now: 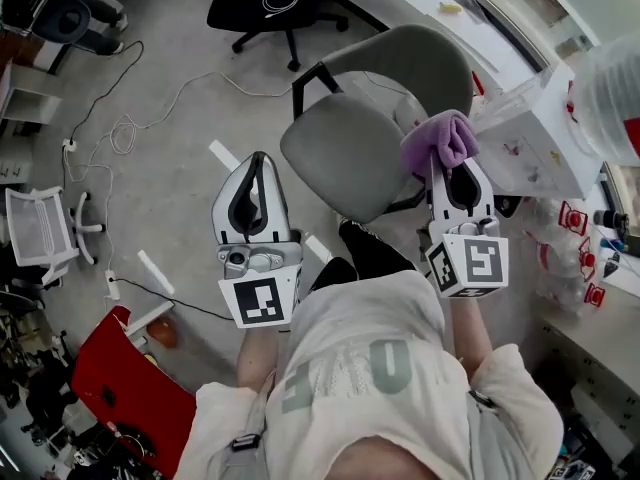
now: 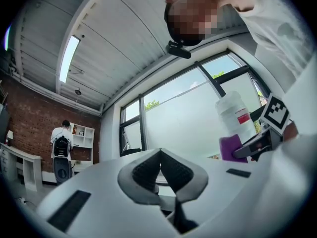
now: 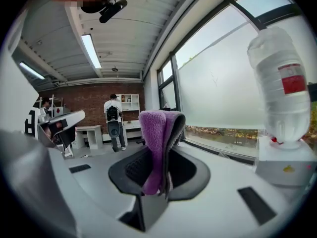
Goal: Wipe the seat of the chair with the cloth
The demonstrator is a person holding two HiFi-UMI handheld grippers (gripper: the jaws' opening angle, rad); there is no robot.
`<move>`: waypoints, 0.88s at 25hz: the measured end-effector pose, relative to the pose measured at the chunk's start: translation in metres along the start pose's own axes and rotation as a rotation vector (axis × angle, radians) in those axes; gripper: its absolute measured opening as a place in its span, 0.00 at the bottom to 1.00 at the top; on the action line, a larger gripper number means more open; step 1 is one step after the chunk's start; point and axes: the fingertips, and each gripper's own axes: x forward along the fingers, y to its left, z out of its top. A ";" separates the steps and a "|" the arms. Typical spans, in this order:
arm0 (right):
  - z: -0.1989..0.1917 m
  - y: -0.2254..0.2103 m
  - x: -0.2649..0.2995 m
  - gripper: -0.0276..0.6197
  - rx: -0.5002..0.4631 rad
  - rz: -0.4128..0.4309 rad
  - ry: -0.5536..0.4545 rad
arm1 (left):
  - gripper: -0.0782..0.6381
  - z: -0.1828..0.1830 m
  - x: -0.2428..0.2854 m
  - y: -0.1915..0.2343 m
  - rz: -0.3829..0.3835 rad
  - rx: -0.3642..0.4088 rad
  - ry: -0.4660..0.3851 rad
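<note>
A grey office chair (image 1: 350, 153) stands in front of me, its seat bare. My right gripper (image 1: 452, 158) is shut on a purple cloth (image 1: 440, 140), held above the seat's right edge; in the right gripper view the purple cloth (image 3: 156, 145) hangs folded between the jaws. My left gripper (image 1: 257, 160) is shut with nothing in it, held left of the seat over the floor. In the left gripper view its jaws meet at the tip of the left gripper (image 2: 160, 152), pointing up toward ceiling and windows.
A white desk (image 1: 530, 138) with a large clear bottle (image 1: 610, 88) stands right of the chair. A black office chair (image 1: 270, 3) is at the back. Cables (image 1: 120, 133) trail over the floor at left. A red chair (image 1: 120, 378) is near my left side.
</note>
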 end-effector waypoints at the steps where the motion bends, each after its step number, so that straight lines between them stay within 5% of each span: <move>1: 0.005 -0.001 0.017 0.18 0.002 -0.003 0.004 | 0.13 0.001 0.017 0.008 -0.003 0.003 -0.015; 17: 0.008 -0.001 0.138 0.18 0.071 -0.110 0.091 | 0.13 -0.055 0.159 0.069 -0.129 -0.063 0.031; 22: -0.028 -0.012 0.170 0.18 0.202 -0.106 0.130 | 0.13 -0.088 0.184 0.053 -0.206 -0.080 0.080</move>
